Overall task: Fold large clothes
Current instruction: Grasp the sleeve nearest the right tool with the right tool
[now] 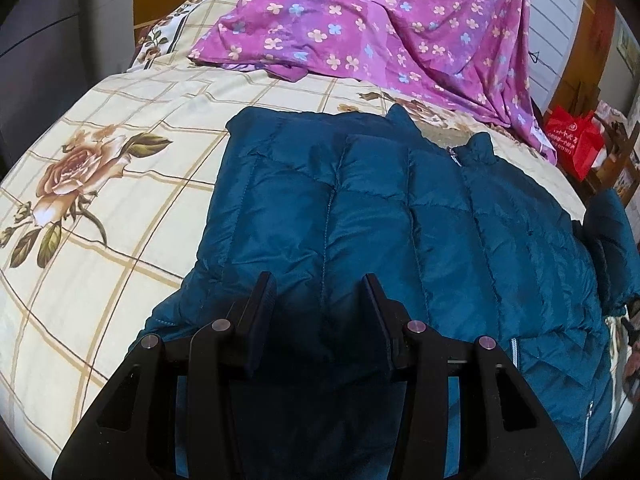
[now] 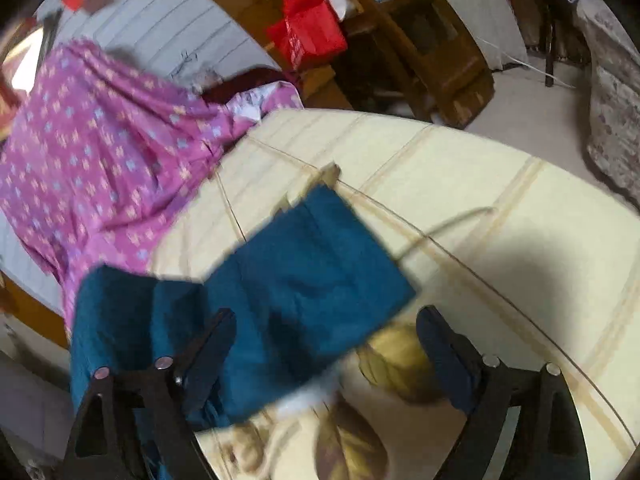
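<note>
Lying on the bed (image 1: 120,92), the teal down jacket (image 1: 360,208) is slippery: the left tool (image 1: 320,300) hovers half-open, empty; the right tool (image 2: 324,344), wide open, grips nothing, so folds may spring apart.

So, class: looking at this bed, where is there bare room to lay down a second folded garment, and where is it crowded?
Free: the cream checked bedsheet left of the teal quilted jacket, below the purple flowered cloth. In the right wrist view, sheet right of the jacket's sleeve is bare too. Crowded: the head end under the purple cloth, and the middle under the jacket.
</note>
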The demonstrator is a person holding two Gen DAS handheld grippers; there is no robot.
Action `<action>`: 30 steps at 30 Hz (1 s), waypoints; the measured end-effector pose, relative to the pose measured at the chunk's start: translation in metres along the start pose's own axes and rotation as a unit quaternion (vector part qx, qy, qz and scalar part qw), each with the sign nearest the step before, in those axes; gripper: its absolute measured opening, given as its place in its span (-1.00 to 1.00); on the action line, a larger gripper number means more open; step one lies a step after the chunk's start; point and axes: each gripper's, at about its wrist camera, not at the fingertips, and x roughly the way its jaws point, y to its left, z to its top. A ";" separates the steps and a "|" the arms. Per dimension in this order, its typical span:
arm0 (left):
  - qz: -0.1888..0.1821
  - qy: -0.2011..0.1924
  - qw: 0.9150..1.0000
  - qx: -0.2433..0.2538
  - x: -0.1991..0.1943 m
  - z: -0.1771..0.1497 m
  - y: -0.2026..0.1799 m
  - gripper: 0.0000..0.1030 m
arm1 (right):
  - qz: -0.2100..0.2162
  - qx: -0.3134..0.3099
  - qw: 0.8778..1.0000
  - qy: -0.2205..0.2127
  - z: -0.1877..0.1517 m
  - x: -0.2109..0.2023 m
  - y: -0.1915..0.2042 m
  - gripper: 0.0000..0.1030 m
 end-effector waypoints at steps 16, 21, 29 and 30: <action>0.010 0.004 1.000 0.007 0.008 -0.002 0.000 -0.15 | 0.028 -0.050 0.998 -0.002 0.014 0.035 0.024 0.93; 0.011 0.004 1.000 0.009 0.009 -0.003 0.000 -0.15 | -0.057 -0.122 0.991 0.009 0.014 0.051 0.044 0.47; 0.013 0.005 1.000 0.009 0.012 -0.005 -0.001 -0.15 | -0.032 -0.114 0.993 -0.011 0.017 0.046 0.032 -0.76; 0.013 0.006 1.000 0.009 0.013 -0.005 0.000 -0.15 | -0.032 -0.124 0.991 -0.024 0.014 0.040 0.036 -0.76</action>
